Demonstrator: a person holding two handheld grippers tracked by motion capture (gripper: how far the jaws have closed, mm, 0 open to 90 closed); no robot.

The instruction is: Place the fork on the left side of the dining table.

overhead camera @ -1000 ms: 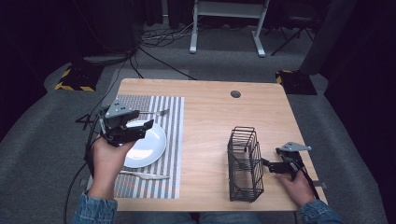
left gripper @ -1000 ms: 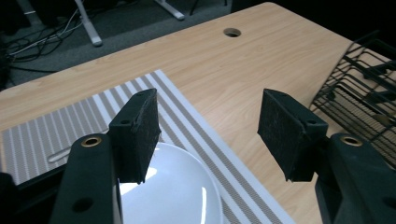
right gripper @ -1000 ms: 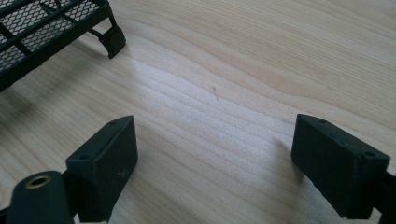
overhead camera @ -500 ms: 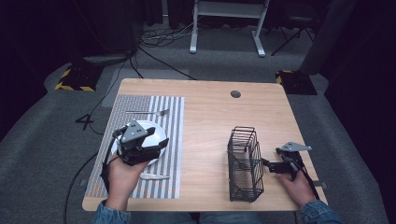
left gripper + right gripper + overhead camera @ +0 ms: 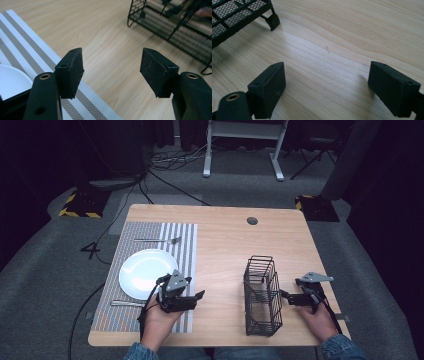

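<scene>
high view: wooden desk point(image 5: 225, 235) on grey carpet, dark room behind. striped placemat point(image 5: 150, 235) at desk's left, bearing white plate point(image 5: 145, 270), fork point(image 5: 155, 240) beyond it, knife point(image 5: 125, 303) near its front edge. left tool point(image 5: 196, 297) at placemat's right front edge, just beside plate, jaws spread, nothing held. black wire basket point(image 5: 262, 295) at right front. right tool point(image 5: 284, 295) just right of basket, pointed at it.

left gripper view: jaws wide apart over bare wood; placemat and plate rim at left, basket far right.

right gripper view: jaws spread, empty, above desk; basket foot point(image 5: 273, 21) upper left.
</scene>
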